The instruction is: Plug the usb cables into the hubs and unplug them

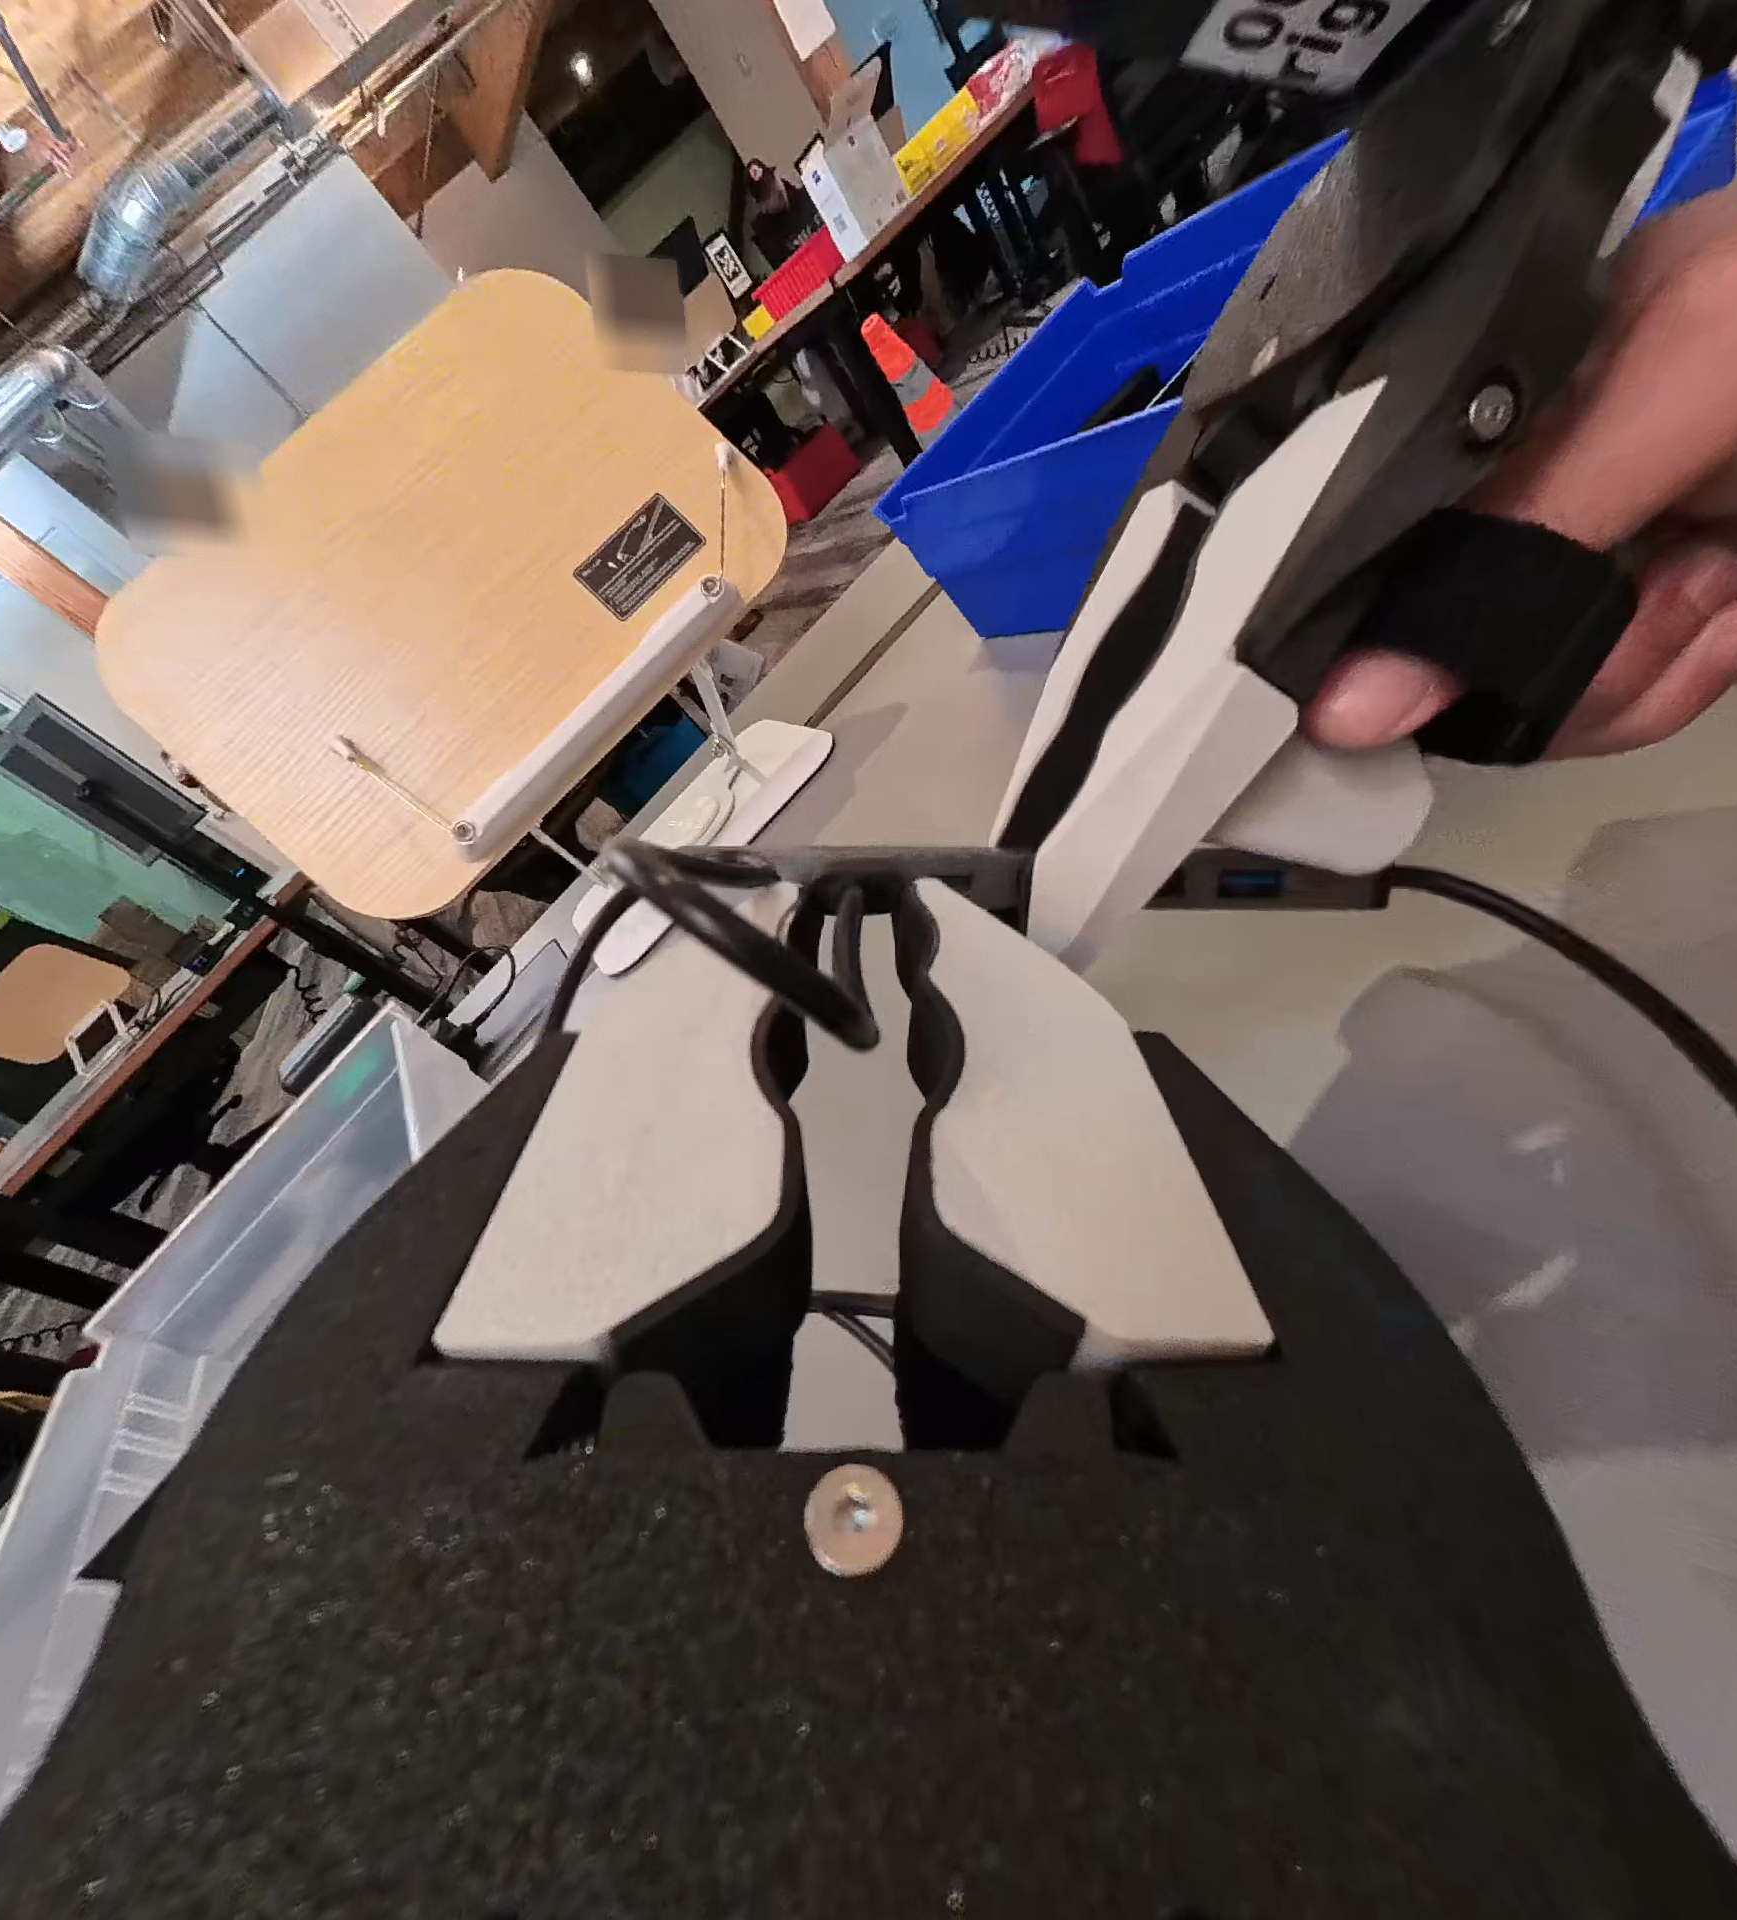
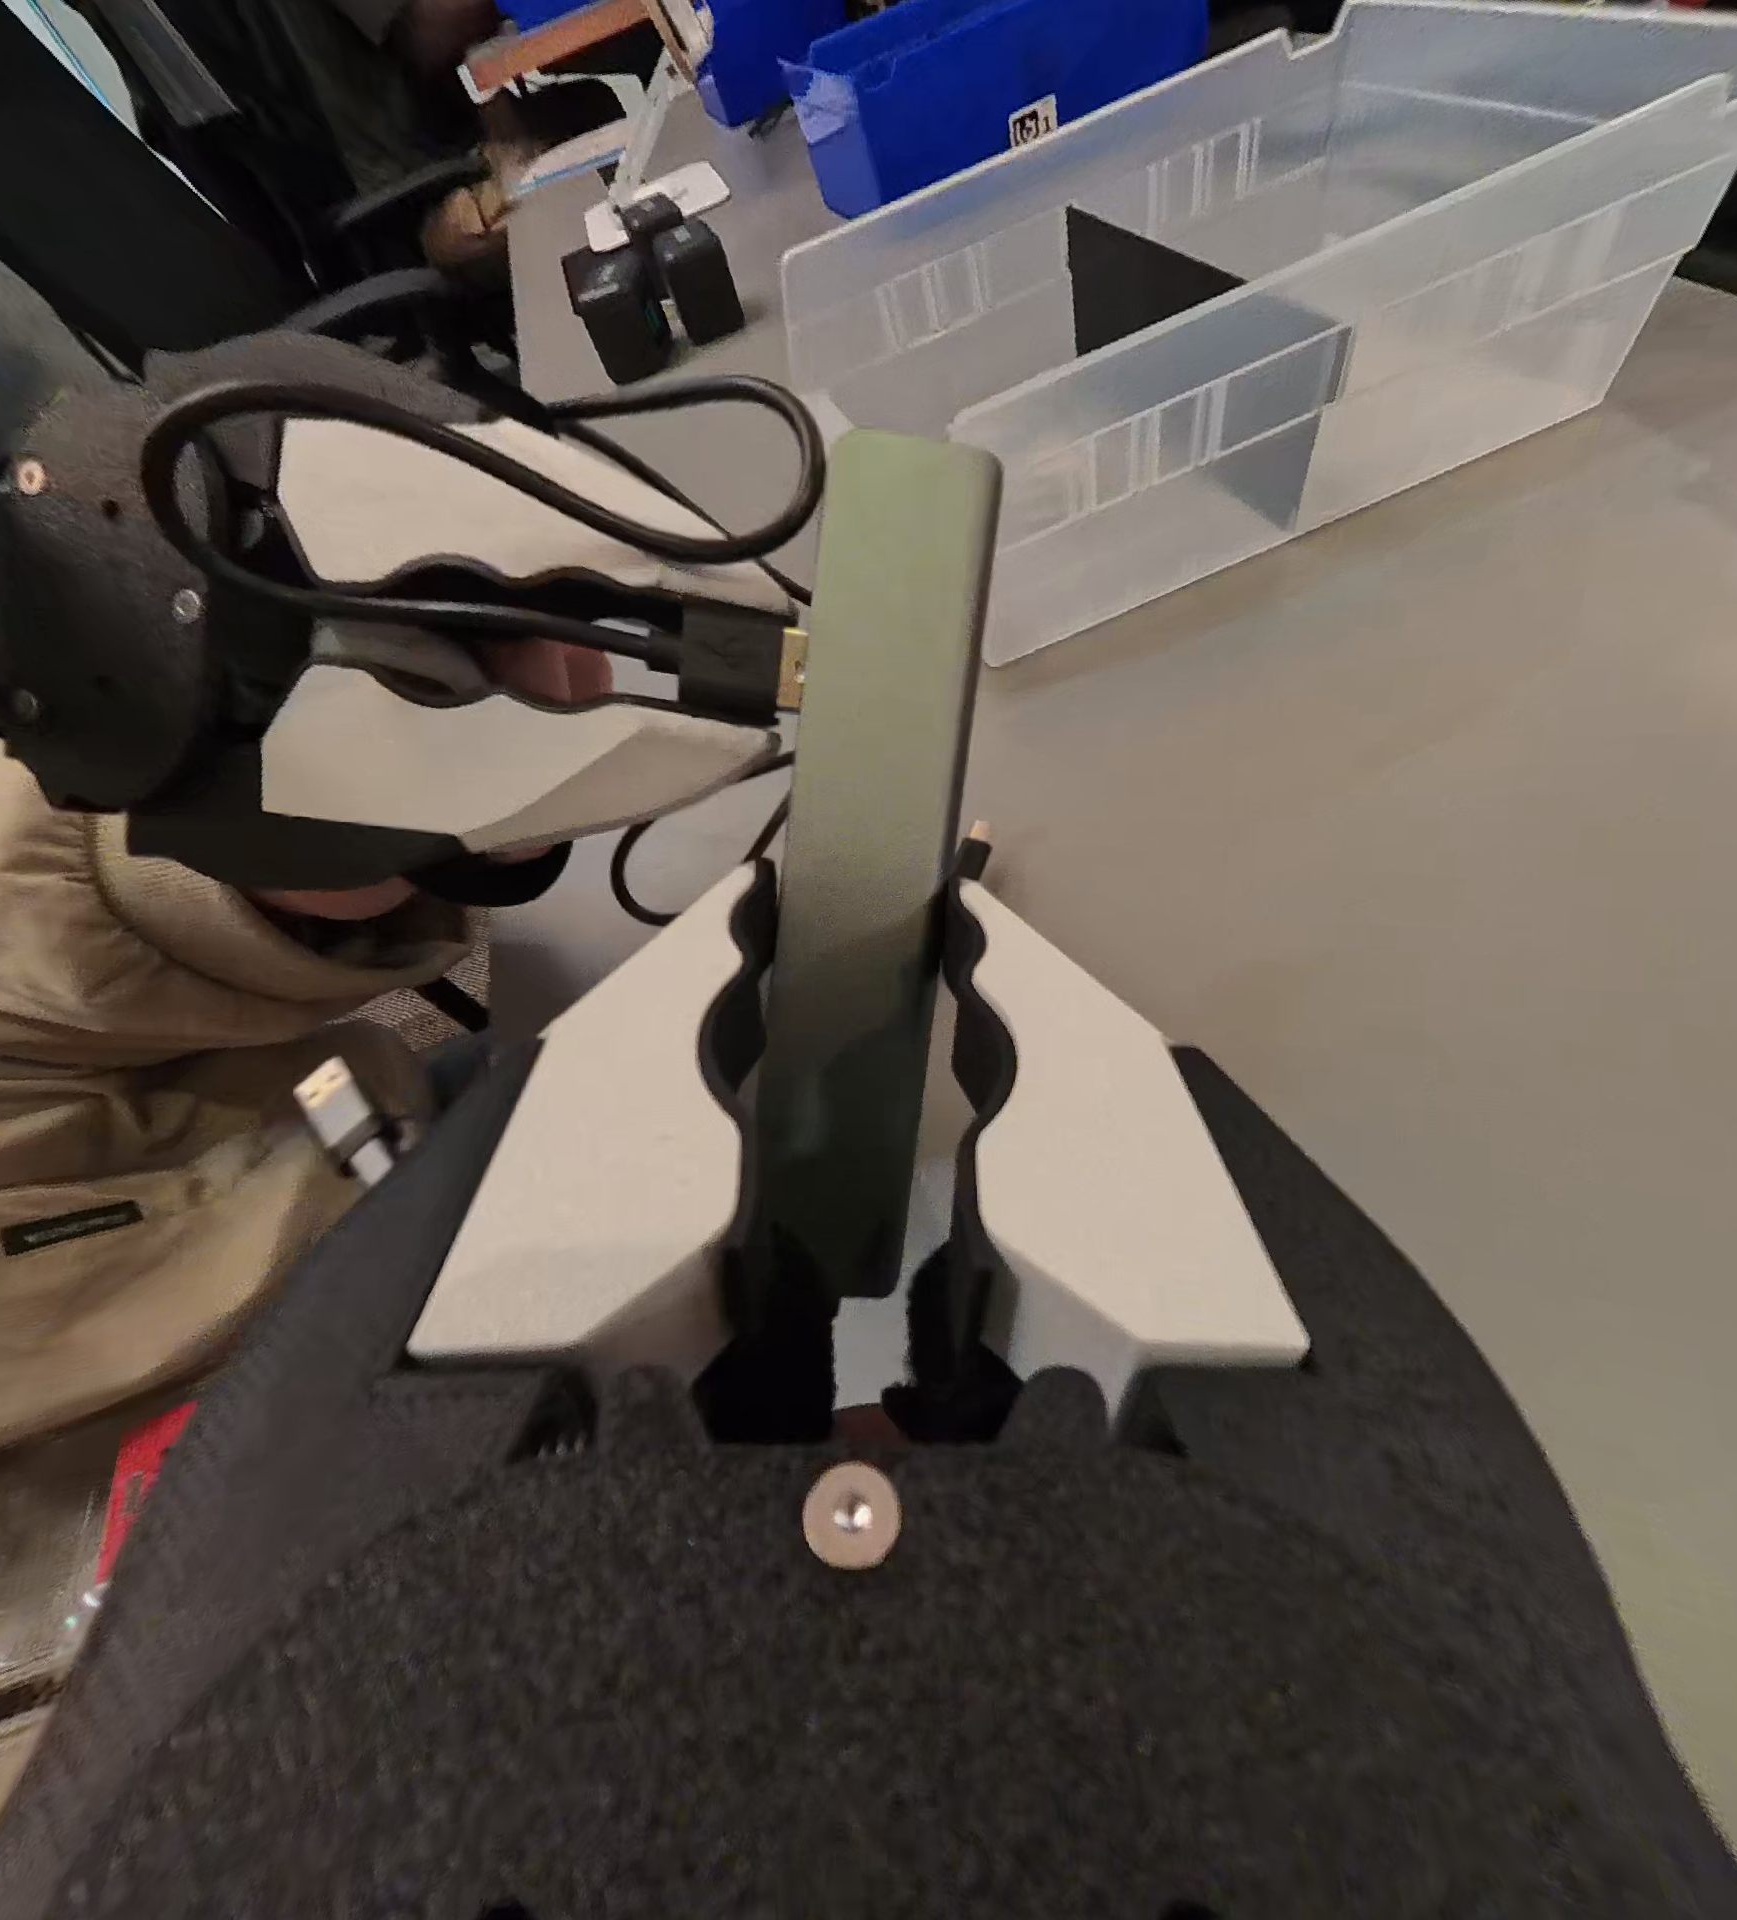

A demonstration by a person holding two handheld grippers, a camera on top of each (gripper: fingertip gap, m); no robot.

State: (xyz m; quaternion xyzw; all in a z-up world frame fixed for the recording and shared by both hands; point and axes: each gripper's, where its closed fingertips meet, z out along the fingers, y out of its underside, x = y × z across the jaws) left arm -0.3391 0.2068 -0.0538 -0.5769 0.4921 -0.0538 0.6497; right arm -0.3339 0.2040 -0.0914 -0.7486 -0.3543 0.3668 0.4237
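**Plug at the port, hub pinched upright**

The clear bin (image 2: 1363, 343), beyond the right tongs (image 2: 853, 914) and to their right, is the largest thing here; black dividers split it into compartments, and the ones visible look empty. A blue bin (image 1: 1040, 488) sits behind the right tongs as the left wrist view shows them; what it holds cannot be made out.

The grey hub (image 2: 885, 810) stands lengthwise between the right tongs' fingers, which are pressed against its two long sides near its lower half. It looks rigid, light and smooth-skinned, so it could slide in the grip if pushed endwise; holding the flat sides low down, as now, leaves the port edge free.

The left tongs (image 2: 776, 665) come in from the left of the hub and pinch the black USB plug (image 2: 729, 660) by its moulded body. Its metal tip touches the hub's left edge, seemingly at a port and not fully seated. The black cable (image 2: 490, 468) loops slackly over the left tongs; it is limp, so it is best steered by the plug.
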